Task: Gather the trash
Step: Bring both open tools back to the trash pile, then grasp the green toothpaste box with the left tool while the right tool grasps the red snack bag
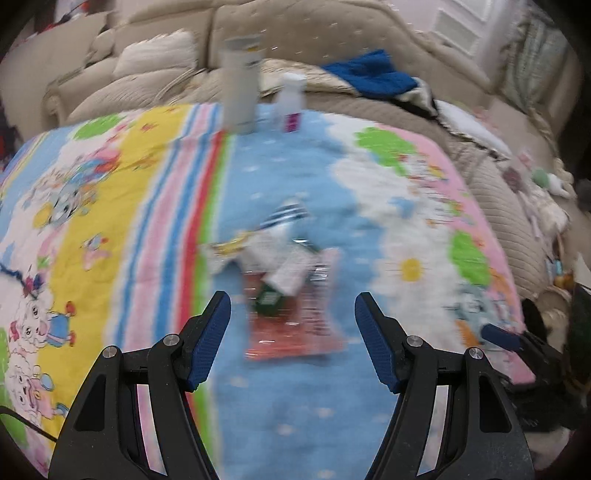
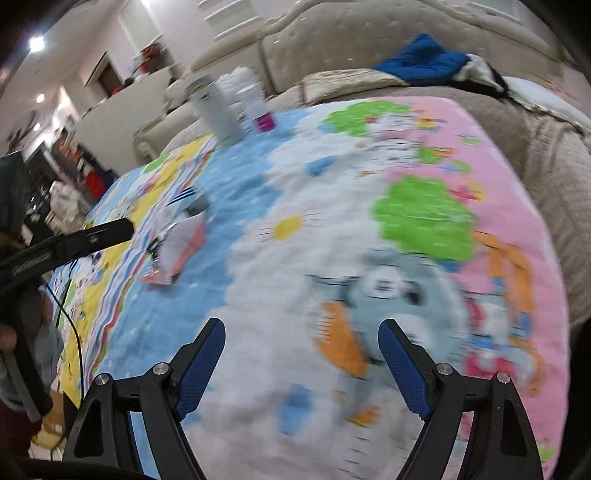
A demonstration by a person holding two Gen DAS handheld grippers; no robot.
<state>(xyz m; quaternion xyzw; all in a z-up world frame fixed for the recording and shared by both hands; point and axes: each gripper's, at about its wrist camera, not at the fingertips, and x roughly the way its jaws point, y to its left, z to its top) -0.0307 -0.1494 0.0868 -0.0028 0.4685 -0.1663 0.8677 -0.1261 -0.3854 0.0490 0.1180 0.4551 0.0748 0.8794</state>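
A blurred pile of trash (image 1: 288, 273) lies on a colourful cartoon blanket (image 1: 122, 206): crumpled wrappers, a green-labelled scrap and a flat red-and-clear packet (image 1: 295, 332). My left gripper (image 1: 293, 306) is open, just above the near end of the pile, with the packet between its fingers (image 1: 207, 343). My right gripper (image 2: 298, 338) is open and empty over the white part of the blanket (image 2: 424, 221). The pile (image 2: 177, 240) lies to its far left, next to the left gripper's arm (image 2: 74, 240).
A tall white cylinder (image 1: 240, 88) and a small white bottle with a magenta label (image 1: 291, 103) stand at the blanket's far edge; both also show in the right wrist view (image 2: 218, 107) (image 2: 258, 107). A beige sofa (image 1: 332, 33) with a blue cloth (image 1: 373, 74) is behind.
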